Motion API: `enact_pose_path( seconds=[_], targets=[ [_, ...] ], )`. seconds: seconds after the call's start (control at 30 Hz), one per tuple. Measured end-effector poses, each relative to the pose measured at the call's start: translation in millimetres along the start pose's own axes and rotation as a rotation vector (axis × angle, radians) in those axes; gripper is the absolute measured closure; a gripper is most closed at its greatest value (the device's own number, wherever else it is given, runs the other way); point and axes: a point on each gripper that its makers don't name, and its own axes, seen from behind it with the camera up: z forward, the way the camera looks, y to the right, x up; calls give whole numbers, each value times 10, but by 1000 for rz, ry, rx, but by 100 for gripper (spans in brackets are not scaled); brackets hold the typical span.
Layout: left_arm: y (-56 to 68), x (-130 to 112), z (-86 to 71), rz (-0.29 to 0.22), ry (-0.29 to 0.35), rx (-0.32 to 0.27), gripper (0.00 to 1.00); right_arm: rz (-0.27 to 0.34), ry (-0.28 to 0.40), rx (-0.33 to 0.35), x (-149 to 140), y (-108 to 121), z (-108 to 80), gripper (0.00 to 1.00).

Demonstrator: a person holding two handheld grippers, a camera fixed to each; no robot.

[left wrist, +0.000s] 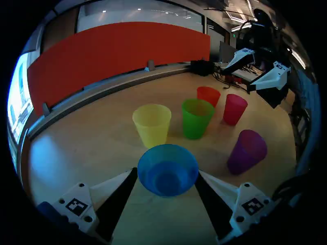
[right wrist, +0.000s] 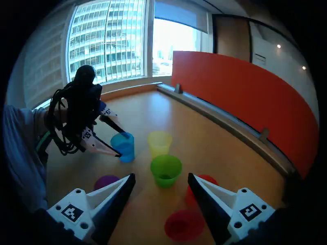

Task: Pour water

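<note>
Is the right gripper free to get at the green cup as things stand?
Likely yes: the right gripper is open, and the green cup stands straight ahead with nothing between.

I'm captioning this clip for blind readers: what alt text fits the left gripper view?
The left gripper clasps a blue cup by its sides over a wooden table. Beyond it stand a yellow cup, green cup, red cup, pink cup and purple cup, with the right gripper open at upper right.
</note>
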Motion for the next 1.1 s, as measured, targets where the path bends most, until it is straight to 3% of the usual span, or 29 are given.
enact_pose_path(
  seconds=[0.1, 0.23, 0.67, 1.1],
  targets=[
    [13, 0, 16, 4, -3, -2, 3, -1, -3, 2, 2, 4, 26, 0],
    [43, 0, 28, 4, -8, -11, 13, -3, -9, 4, 0, 11, 62, 0],
    [4, 62, -29, -9, 12, -12, 13, -3, -43, 12, -37, 0, 209, 0],
    [-76, 468, -409, -32, 136, 2, 13, -4, -126, 4, -189, 10, 402, 0]
  ],
)
